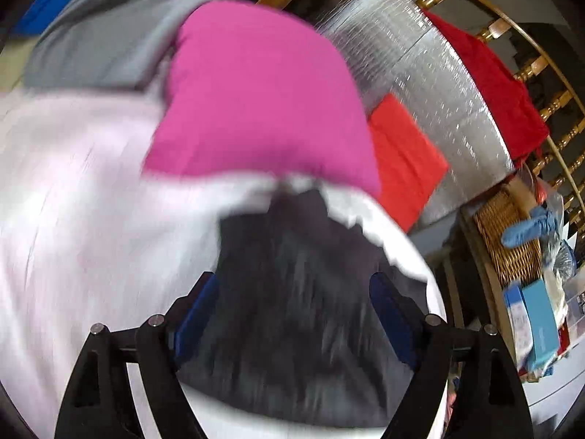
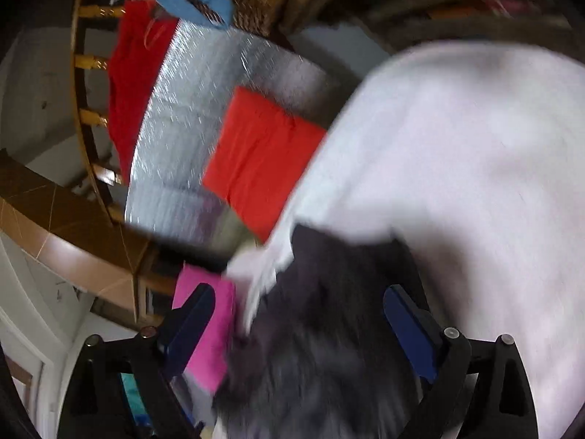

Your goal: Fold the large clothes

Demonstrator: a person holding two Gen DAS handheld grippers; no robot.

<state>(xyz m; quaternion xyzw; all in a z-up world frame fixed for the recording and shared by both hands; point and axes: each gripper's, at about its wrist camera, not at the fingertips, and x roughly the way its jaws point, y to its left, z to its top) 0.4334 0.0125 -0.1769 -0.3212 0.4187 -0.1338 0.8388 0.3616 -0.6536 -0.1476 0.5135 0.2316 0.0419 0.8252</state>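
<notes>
White garment (blurred) shows no legible writing.

Pale lilac garment, dark grey patch; magenta cloth; orange-red folded cloth; silver foil.

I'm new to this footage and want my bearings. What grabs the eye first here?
A big white garment fills most of both views, with a dark cloth lying between the spread fingers of each claw. Beyond it, a pink folded piece and an orange folded piece lie on a shiny silver mat.
</notes>
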